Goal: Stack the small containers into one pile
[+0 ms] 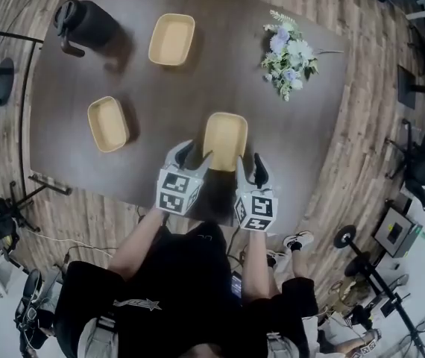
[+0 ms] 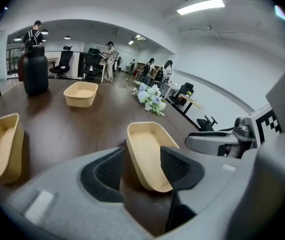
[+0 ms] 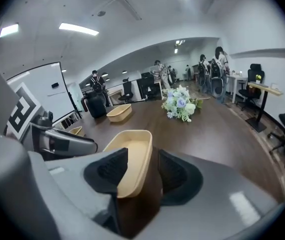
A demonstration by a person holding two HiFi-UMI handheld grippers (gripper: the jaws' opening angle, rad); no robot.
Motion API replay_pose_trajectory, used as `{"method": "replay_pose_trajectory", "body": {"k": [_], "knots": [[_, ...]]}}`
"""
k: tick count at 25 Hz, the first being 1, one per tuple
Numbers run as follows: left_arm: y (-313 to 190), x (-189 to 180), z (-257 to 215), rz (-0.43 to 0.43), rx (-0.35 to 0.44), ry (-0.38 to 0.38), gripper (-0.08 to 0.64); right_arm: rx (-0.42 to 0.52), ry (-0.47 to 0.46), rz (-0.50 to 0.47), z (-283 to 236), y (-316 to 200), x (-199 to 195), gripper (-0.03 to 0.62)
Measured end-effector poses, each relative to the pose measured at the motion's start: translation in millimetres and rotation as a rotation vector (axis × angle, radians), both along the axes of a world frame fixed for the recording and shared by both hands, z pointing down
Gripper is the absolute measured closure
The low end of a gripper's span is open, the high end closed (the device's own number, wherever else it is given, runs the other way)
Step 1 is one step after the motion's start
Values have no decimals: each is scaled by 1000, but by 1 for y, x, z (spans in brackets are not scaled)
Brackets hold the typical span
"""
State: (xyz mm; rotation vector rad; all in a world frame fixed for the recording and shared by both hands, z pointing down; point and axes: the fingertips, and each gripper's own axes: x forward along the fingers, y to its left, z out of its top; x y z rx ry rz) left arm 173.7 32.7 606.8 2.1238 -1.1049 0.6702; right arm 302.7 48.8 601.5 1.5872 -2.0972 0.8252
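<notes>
- Approach stage, seemingly: keeping left gripper (image 1: 191, 155) and right gripper (image 1: 250, 168) spread, pinching nothing, flanking nearest container (image 1: 225, 140) at lower centre of head view.
- Hovering at its near corners, probably readying a lift toward far container (image 1: 171, 39), upper centre, or left container (image 1: 109, 124).
- Resting open side up on table (image 1: 197, 88), long axis running up-frame.
</notes>
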Motion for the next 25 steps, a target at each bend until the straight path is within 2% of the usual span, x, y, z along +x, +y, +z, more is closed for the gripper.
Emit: {"method": "replay_pose_trajectory", "body": {"k": [9,11,14,17,25], "knots": [[5,8,31,-6,-75,-32,350,-87,-54,-22,29,-1,2,402],[4,8,38,-11,-82,-46,373,-101,-57,-38,35,-1,2,430],[6,10,42,-9,-94,-55,457,-113,-73,-57,37,-1,-2,490],[10,11,40,-12,-91,-60,482,-111,-66,-62,35,1,-8,538],[2,-1,24,-46,-40,-65,494,-72,-71,-67,18,-3,-19,548]]}}
